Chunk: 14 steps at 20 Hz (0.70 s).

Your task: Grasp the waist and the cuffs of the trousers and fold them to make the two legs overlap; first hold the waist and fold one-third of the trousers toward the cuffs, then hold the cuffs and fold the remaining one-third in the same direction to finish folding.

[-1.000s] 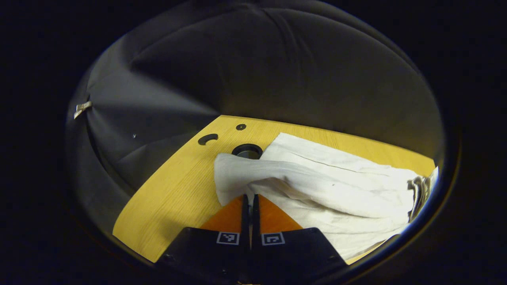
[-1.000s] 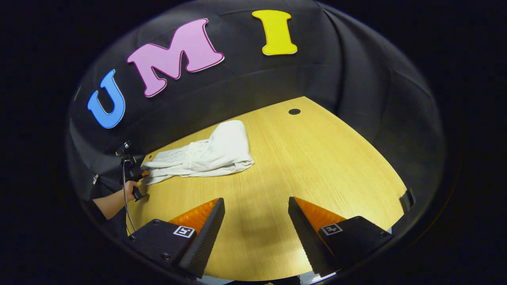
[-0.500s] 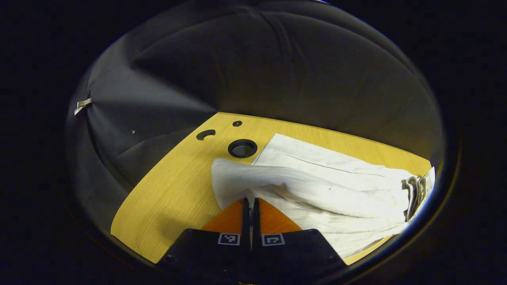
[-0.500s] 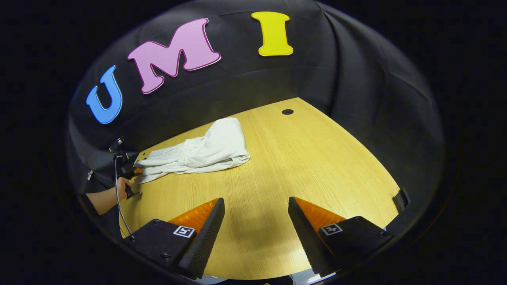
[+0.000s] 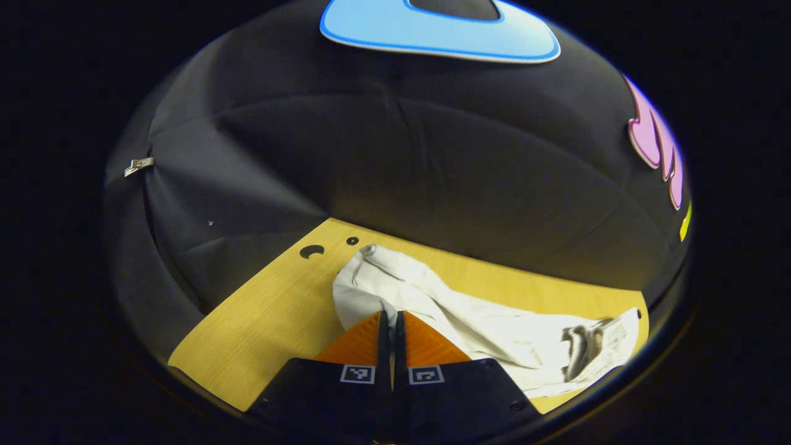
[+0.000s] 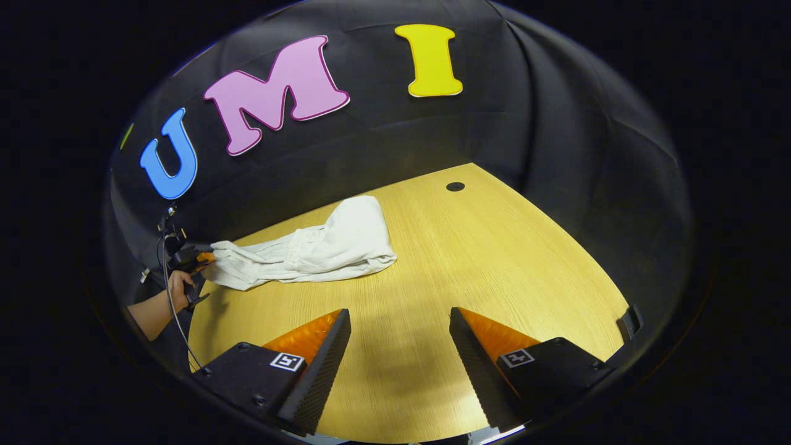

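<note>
Table: we saw a pale wood top (image 6: 469,272) with fine straight grain, lit brightly in the middle — its edges fell off into shadow.
Holes: one small dark round hole (image 6: 455,186) sat near the far edge in the right gripper view; in the left gripper view we saw a small hole (image 5: 352,240) and a dark half-round cut-out (image 5: 311,251) near a corner.
Wall: black cloth (image 5: 395,173) hung in soft folds close behind the table, with a small pale clip (image 5: 138,165) on it at the left.
Trousers: white, crumpled, lying on the table's far left part (image 6: 315,250); one end was lifted (image 5: 395,284).
Left gripper: we saw its fingers pressed together on the trousers' lifted end (image 5: 391,316) — a hand (image 6: 175,289) held it at the table's edge.
Right gripper: wide open above bare wood (image 6: 400,321), holding nothing, well apart from the trousers.
</note>
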Motion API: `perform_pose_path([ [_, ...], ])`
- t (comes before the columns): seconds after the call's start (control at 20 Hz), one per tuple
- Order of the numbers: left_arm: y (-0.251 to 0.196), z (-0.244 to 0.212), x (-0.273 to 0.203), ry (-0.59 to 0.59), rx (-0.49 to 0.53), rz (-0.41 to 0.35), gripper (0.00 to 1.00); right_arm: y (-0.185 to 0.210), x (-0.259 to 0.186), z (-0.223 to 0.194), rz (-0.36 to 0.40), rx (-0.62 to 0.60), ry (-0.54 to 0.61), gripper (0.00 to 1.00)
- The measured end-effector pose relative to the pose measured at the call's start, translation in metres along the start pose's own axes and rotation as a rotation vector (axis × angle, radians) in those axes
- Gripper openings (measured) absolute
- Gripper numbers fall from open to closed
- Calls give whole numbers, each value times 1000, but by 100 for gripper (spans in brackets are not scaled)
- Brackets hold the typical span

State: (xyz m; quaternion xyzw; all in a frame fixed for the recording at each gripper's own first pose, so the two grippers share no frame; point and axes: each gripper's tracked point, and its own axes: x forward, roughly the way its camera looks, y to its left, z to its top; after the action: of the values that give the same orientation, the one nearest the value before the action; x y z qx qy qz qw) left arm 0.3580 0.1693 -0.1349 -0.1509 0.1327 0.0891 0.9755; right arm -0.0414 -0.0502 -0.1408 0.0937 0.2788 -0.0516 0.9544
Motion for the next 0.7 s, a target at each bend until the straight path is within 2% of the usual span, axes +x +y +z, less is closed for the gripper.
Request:
perform_pose_path([
  [0.2,-55,20,-27,-37,-26,-86,6,-6,3,17,31,11,-29,98],
  [0.45,-134,46,-58,-81,27,-165,6,-31,-3,26,45,7,-59,98],
  [0.7,-229,54,-82,-96,67,-260,5,-60,-7,29,50,65,-75,98],
])
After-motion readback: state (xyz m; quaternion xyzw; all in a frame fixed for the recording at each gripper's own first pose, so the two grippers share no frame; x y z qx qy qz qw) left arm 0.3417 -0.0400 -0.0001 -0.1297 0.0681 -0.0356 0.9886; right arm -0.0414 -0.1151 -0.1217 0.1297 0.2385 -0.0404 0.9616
